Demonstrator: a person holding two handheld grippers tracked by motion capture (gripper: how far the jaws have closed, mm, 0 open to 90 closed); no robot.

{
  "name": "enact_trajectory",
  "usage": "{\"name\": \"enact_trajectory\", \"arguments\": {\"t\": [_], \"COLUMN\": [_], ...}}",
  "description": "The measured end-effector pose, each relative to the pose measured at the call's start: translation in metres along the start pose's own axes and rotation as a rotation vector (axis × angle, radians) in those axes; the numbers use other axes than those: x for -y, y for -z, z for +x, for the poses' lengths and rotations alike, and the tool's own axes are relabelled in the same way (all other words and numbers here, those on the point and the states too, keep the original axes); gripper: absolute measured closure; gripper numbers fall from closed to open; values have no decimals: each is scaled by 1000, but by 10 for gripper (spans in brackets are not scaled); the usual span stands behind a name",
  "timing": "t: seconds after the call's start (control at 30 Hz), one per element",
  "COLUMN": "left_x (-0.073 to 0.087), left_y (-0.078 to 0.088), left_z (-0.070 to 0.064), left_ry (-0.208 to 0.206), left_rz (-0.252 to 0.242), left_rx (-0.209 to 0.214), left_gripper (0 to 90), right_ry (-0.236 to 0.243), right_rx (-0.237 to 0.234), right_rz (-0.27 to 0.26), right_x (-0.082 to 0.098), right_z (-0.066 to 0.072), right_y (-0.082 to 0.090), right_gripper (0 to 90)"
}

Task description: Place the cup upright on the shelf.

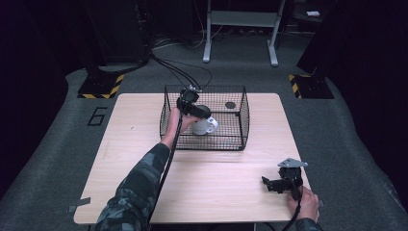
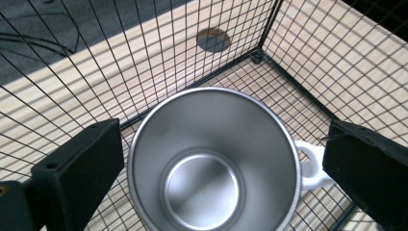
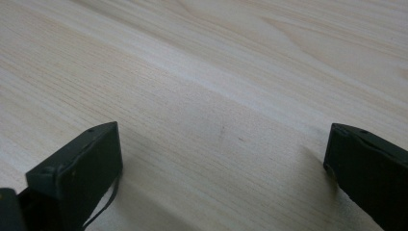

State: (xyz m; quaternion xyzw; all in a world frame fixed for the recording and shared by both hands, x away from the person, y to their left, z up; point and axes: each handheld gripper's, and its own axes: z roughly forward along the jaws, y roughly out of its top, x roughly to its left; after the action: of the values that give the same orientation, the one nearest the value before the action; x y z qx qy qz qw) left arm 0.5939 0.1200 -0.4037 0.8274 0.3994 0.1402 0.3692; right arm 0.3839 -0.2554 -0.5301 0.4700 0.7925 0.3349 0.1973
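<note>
A white mug [image 1: 204, 126] with a metal-lined inside stands upright on the wire floor of a black wire basket [image 1: 243, 126] that sits toward the far middle of the wooden table [image 1: 144, 144]. The left gripper [image 1: 195, 109] hangs inside the basket just above the mug, reached in over the basket's near-left wall by a camouflage sleeve [image 1: 137, 187]. In the left gripper view its 2 black jaws stand spread wide, 1 on each side of the mug [image 2: 211, 159], with a gap at the left jaw and the handle [image 2: 312, 166] pointing toward the right jaw; whether that jaw touches the handle cannot be told. The basket's mesh walls close in on all 4 sides, and a far corner post [image 2: 257, 57] rises just beyond the mug's rim. A dark round disc [image 2: 213, 39] lies beyond the far wall in that view; in the high view it sits at the basket's far right corner [image 1: 230, 105], well apart from the mug. The right gripper [image 1: 270, 185] rests low at the table's near right, well apart from the basket, held by the person's hand [image 1: 304, 204]. In the right gripper view [image 3: 221, 159] its 2 jaws are spread apart over bare wood with nothing between them
</note>
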Motion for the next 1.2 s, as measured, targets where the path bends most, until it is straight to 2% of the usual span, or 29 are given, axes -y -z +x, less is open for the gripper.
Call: {"name": "enact_trajectory", "arguments": {"t": [0.13,0.17,0.23,0.27,0.33,0.57,0.6,0.63,0.77,0.8,0.87,0.93,0.97,1.03,1.07,1.13,1.17,1.2], "left_x": [-2,-3,-3,-3,-3,9,15,15,28,35,40,55,55,73,73,91,91,97], "left_y": [12,22,27,38,43,78,87,87,105,114,118,130,130,140,140,148,148,150], "left_z": [-3,-5,-6,-8,-10,-17,-18,-18,-20,-21,-22,-25,-25,-27,-27,-31,-31,-32], "left_ry": [-13,-20,-23,-28,-30,-62,-65,-65,-79,-90,-97,-98,-98,-110,-110,-120,-120,-124], "left_rz": [-4,-12,-13,-23,-26,-29,-38,-38,-47,-48,-48,-58,-58,-67,-67,-62,-62,-64], "left_rx": [6,17,22,26,29,51,53,53,54,45,45,46,46,41,41,29,29,27], "left_gripper": [3,3,3,2,2,2,2,2,2,2,2,2,2,2,2,2,2,2], "right_ry": [1,1,2,3,4,4,3,3,4,4,4,4,4,4,4,4,4,5], "right_rx": [0,0,1,1,1,1,1,1,1,1,1,1,1,1,1,1,1,1], "right_rz": [0,0,-1,-1,-3,-2,-1,-1,-2,-2,-2,-2,-2,-2,-2,-2,-2,-2], "right_x": [0,0,0,0,0,0,0,0,0,0,0,0,0,0,0,0,0,0], "right_z": [0,0,0,0,0,0,0,0,0,0,0,0,0,0,0,0,0,0], "right_y": [0,0,0,0,0,0,0,0,0,0,0,0,0,0,0,0,0,0], "right_gripper": [0,0,0,0,0,0,0,0,0,0,0,0,0,0,0,0,0,0]}}
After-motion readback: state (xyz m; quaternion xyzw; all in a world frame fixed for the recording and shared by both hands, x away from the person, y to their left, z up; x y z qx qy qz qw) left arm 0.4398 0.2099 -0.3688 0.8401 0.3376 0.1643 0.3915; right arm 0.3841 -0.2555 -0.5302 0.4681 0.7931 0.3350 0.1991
